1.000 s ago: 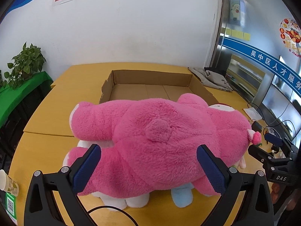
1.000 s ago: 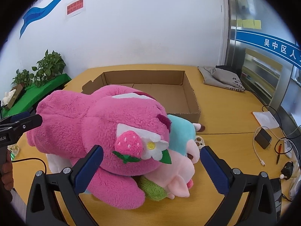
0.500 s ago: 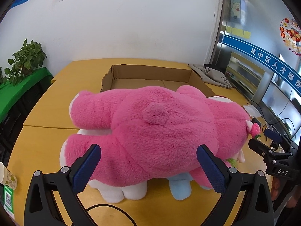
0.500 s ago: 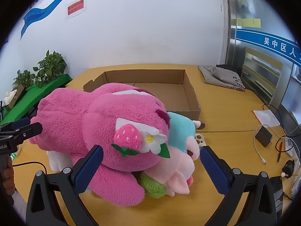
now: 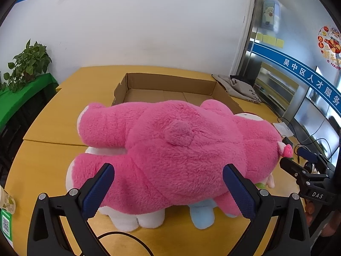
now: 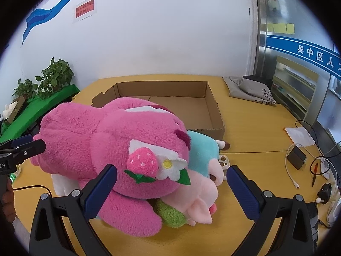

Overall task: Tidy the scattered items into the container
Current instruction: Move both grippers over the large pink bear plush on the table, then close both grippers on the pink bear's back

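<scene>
A big pink plush bear (image 5: 174, 149) lies on the yellow table on top of smaller plush toys, in front of an open, empty cardboard box (image 5: 221, 91). Under it show a white toy (image 5: 136, 219), a teal toy (image 6: 202, 151), a pale pink pig (image 6: 198, 196) and a green piece (image 6: 170, 215). My left gripper (image 5: 168, 189) is open, its blue fingers either side of the bear's back end. My right gripper (image 6: 171, 189) is open around the bear's head (image 6: 149, 155) with its strawberry and flower. Each gripper shows in the other's view: left gripper (image 6: 25, 149), right gripper (image 5: 298, 170).
A grey cloth bag (image 6: 249, 89) lies at the table's back right. A phone case (image 6: 224, 162), a black charger (image 6: 296, 157), cables and a sheet of paper (image 6: 300, 136) lie on the right. A paper cup (image 5: 6, 200) and potted plants (image 5: 27, 64) are on the left.
Both grippers have drifted slightly closer in around the pink bear and stay open. The pile of toys has not moved.
</scene>
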Tool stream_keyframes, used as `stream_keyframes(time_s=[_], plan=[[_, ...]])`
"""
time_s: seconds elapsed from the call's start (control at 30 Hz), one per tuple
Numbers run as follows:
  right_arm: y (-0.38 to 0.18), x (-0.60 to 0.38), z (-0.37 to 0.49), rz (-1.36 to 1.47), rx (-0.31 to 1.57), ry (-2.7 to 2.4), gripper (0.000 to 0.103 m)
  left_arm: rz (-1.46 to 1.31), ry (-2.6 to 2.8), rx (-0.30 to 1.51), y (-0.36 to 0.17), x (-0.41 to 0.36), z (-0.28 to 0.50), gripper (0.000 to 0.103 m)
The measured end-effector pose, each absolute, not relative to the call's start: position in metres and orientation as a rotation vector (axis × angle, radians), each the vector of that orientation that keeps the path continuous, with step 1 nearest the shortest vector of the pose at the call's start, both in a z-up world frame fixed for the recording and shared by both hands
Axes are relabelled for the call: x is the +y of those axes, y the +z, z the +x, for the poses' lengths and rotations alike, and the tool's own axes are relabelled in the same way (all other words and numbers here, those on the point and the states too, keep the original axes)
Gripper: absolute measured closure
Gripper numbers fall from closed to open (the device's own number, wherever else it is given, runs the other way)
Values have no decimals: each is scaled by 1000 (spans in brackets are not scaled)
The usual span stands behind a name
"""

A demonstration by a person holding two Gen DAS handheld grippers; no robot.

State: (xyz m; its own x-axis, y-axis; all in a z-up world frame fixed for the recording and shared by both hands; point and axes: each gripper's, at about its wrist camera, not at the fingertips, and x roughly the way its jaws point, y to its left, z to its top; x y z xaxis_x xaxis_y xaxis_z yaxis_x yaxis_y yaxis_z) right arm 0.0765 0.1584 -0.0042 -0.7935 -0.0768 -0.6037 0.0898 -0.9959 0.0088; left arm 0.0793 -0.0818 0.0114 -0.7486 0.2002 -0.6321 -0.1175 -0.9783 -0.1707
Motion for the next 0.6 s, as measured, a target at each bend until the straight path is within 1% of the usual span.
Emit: stream_keyframes(time_s=[0.1, 0.2, 0.27, 0.3, 0.33, 0.37, 0.43, 0.47, 0.5, 0.53, 0.57, 0.6], plan=[[-1, 156, 66, 933, 27, -2868, 0, -1018, 2767, -177, 12, -84, 67, 0], [-4, 157, 47, 952, -23, -2827, 0, -1058, 2732, -183, 5, -87, 48, 1], [-13, 157, 33, 996, -51, -2773, 1, -1093, 2666, -227, -3, -89, 38, 9], [-18, 157, 26, 1013, -70, -2749, 2, -1104, 2624, -266, -7, -91, 35, 19], [-22, 157, 23, 1016, -94, -2733, 7, -1107, 2599, -297, -9, -93, 32, 21], [-26, 156, 20, 1014, -121, -2711, 19, -1107, 2594, -299, -10, -94, 31, 23], [-29, 154, 17, 1005, -122, -2690, 27, -1107, 2596, -256, -9, -90, 30, 33], [-29, 152, 18, 999, -111, -2688, 34, -1110, 2593, -243, -9, -88, 30, 36], [-29, 150, 18, 995, -101, -2686, 36, -1113, 2589, -236, -9, -87, 31, 41], [-29, 149, 19, 991, -94, -2686, 42, -1113, 2584, -236, -8, -86, 32, 47], [-28, 148, 21, 982, -91, -2688, 47, -1111, 2583, -240, -6, -86, 34, 50], [-27, 148, 24, 966, -91, -2692, 49, -1106, 2584, -247, -3, -86, 36, 55]])
